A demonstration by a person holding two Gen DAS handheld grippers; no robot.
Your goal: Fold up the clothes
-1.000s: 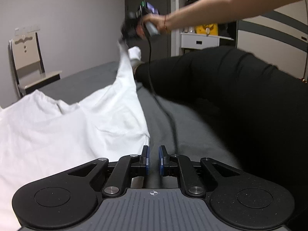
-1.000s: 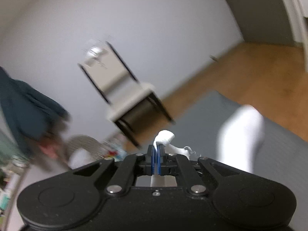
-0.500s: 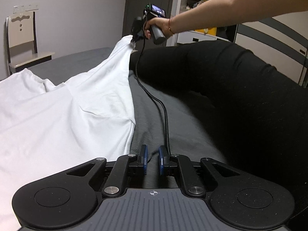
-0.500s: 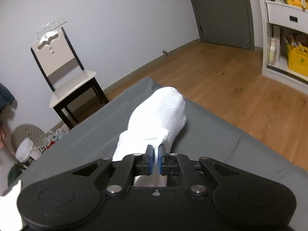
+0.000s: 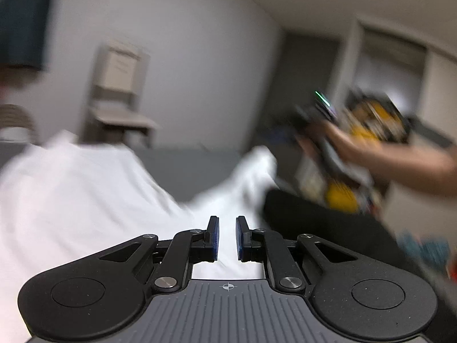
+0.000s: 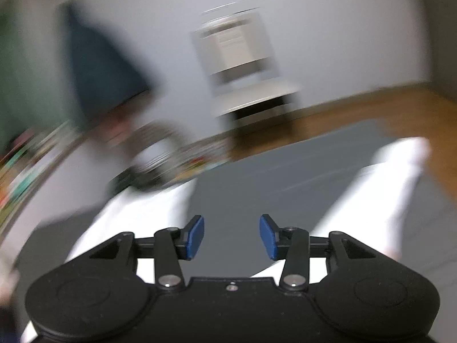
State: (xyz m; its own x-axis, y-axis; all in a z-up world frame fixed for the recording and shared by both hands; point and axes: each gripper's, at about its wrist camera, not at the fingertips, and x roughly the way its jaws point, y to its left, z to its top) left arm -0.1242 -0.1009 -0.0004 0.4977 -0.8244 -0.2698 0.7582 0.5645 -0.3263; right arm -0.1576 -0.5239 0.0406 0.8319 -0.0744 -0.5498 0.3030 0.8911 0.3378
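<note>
Both views are smeared by motion blur, so fine detail is lost. The white garment (image 5: 85, 200) lies spread over the grey bed (image 5: 188, 168), filling the left wrist view from 9 o'clock down to 6 o'clock. It looks plain white and soft, with shallow folds across its broad body, and 1 narrower part of it rises toward 1 o'clock, next to the person's black-clad leg (image 5: 328, 225).

The left gripper (image 5: 227, 237) hovers over the cloth with a narrow gap between its blue pads; nothing sits between them, so it is released. At 2 o'clock in that view a hand (image 5: 345, 145) holds the other tool, too blurred to read.

The right gripper (image 6: 232, 235) has its jaws spread wide and holds nothing. In its view 2 white stretches of the garment (image 6: 380, 197) lie on the grey bed (image 6: 271, 177), at 8 o'clock and 3 o'clock, with bare sheet between them. A chair (image 6: 242, 65) stands at 12 o'clock against the wall.
</note>
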